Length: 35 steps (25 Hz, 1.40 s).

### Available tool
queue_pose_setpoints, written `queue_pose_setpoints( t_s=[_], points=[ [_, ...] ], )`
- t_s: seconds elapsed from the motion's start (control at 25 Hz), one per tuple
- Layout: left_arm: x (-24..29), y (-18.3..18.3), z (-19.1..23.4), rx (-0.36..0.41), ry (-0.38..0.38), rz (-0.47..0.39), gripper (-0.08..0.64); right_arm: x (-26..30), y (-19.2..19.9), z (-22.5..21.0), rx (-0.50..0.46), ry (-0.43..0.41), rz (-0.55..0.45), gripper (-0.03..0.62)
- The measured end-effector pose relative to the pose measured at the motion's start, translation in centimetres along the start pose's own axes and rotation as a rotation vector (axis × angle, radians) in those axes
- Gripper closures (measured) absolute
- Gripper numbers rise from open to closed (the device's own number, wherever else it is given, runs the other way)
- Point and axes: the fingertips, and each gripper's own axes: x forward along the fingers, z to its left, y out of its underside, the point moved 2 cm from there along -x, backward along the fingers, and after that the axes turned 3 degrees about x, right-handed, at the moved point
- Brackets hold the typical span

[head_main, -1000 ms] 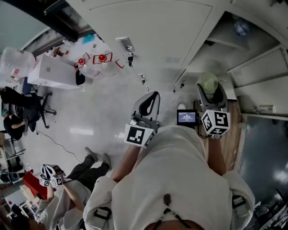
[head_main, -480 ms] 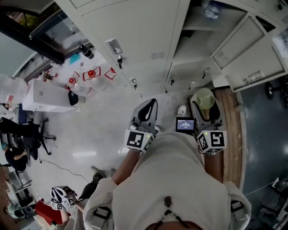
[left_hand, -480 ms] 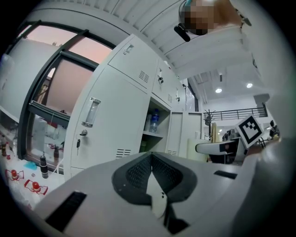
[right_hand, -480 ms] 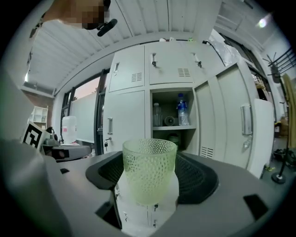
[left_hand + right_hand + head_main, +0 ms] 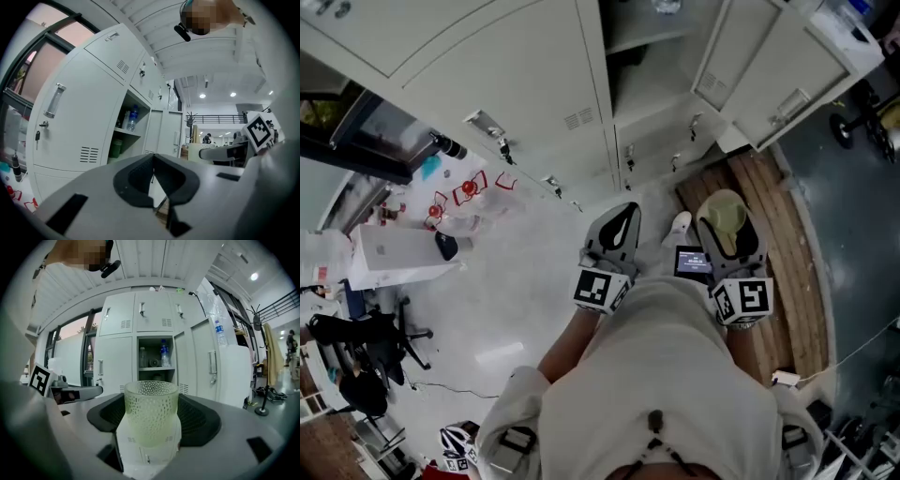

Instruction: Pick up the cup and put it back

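- The right tool (image 5: 728, 208) is clamped on a pale green, dimpled, see-through cup (image 5: 151, 411); the cup stands upright between the black pads (image 5: 199, 420), which press on its two sides, and it is held up in the air
- The left tool (image 5: 623, 208) is drawn narrow, its tips meeting with nothing between them
- A small lit screen (image 5: 692, 262) sits between the two tools, just beside the right one
- Under the right tool lie brown wooden planks (image 5: 787, 244); under the left is pale glossy floor (image 5: 516, 281)
- Ahead stands a bank of white lockers (image 5: 122, 333)
- One locker compartment (image 5: 154, 373) straight beyond the cup is open, its door (image 5: 213, 371) swung out to the right
- On its shelf stands a blue-capped bottle (image 5: 164, 354)
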Motion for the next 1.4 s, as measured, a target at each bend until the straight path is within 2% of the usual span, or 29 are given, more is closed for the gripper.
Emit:
queue_pose_setpoints(
  t_s=[0.16, 0.32, 0.68, 0.92, 1.4],
  points=[
    [0.7, -0.2, -1.3, 0.005, 0.032, -0.003, 0.552, -1.0, 0.2, -1.0, 0.014, 0.029, 0.003, 0.255],
    [0.6, -0.6, -1.2, -0.025, 0.031, -0.025, 0.551, -0.5, 0.4, -0.8, 0.016, 0.009, 0.011, 0.255],
    [-0.3, -0.1, 1.0, -0.02, -0.059, -0.007, 0.551, 2.5, 0.6, 0.9, -0.008, -0.09, 0.037, 0.255],
    [1.0, -0.3, 2.1, -0.017, -0.092, -0.02, 0.551, 5.1, 0.7, 0.4, -0.015, -0.136, 0.063, 0.255],
    [5.1, -2.0, 6.7, 0.021, -0.282, -0.043, 0.551, 17.5, -0.7, -1.1, -0.06, -0.354, 0.081, 0.255]
  ],
)
